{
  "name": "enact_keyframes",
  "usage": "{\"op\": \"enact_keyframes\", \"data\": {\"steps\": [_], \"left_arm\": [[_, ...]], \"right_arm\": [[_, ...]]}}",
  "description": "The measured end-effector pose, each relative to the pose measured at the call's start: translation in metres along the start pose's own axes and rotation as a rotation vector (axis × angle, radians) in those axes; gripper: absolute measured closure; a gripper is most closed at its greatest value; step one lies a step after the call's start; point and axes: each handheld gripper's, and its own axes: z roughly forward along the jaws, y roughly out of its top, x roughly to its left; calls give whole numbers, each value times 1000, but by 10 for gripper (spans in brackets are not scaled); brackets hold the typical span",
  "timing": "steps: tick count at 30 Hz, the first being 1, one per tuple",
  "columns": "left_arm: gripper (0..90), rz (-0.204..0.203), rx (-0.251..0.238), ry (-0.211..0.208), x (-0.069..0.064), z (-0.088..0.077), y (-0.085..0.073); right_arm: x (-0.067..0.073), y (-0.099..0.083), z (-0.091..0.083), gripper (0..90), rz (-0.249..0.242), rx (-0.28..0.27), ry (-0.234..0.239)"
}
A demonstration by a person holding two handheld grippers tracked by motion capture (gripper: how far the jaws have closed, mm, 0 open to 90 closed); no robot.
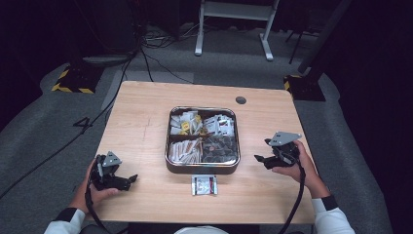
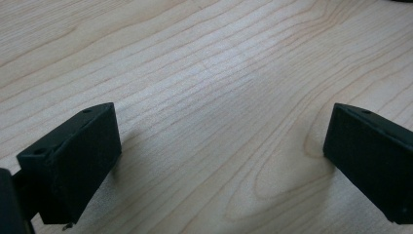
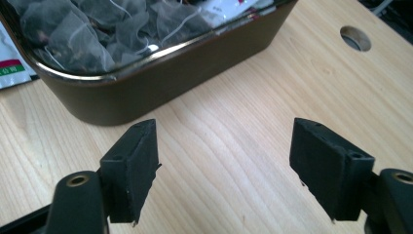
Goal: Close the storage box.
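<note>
The person's left hand (image 1: 95, 192) is resting at the near left corner of the pale wooden table (image 1: 146, 117), holding the black left gripper (image 1: 130, 181) low over the boards. In the left gripper view its jaws are standing wide apart with nothing but bare wood grain between them.

Moving toward the middle, a square dark metal tin with four compartments (image 1: 203, 168) is sitting at the table's centre. Its rear compartments are carrying pale and yellow sachets, the near left one is carrying a row of tan packets, and the near right one is carrying dark mesh tea bags (image 3: 97, 29) (their thin white strings are showing in the right gripper view). Just in front of the tin's near wall, apart from it, a small white sachet with red and green print (image 1: 204, 185) is lying flat on the wood.

Further right, the black right gripper (image 1: 258, 158) is pointing at the tin's right side, held in the person's right hand (image 1: 292, 168). In the right gripper view its jaws are gaping open and empty, near the tin's brown wall (image 3: 160, 87) but not touching it. A round grey hole (image 1: 240, 100) is sitting in the tabletop beyond the tin.
</note>
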Motion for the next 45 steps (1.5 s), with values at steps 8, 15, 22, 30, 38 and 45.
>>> {"op": "enact_keyframes", "data": {"steps": [8, 15, 22, 30, 38, 45], "left_arm": [[5, -3, 2, 1, 0, 0, 0], [5, -3, 2, 1, 0, 0, 0], [5, -3, 2, 0, 0, 0, 0], [5, -3, 0, 2, 0, 0, 0], [5, -3, 0, 1, 0, 0, 0], [5, 0, -2, 1, 0, 0, 0]], "right_arm": [[-2, -20, 0, 266, 29, 23, -11], [-2, -38, 2, 264, 60, 43, -12], [-1, -55, 2, 261, 86, 57, -32], [-1, -78, 0, 247, 141, 47, -35], [-1, -99, -3, 236, 214, 6, -20], [2, -115, -6, 226, 283, -24, -1]]}}
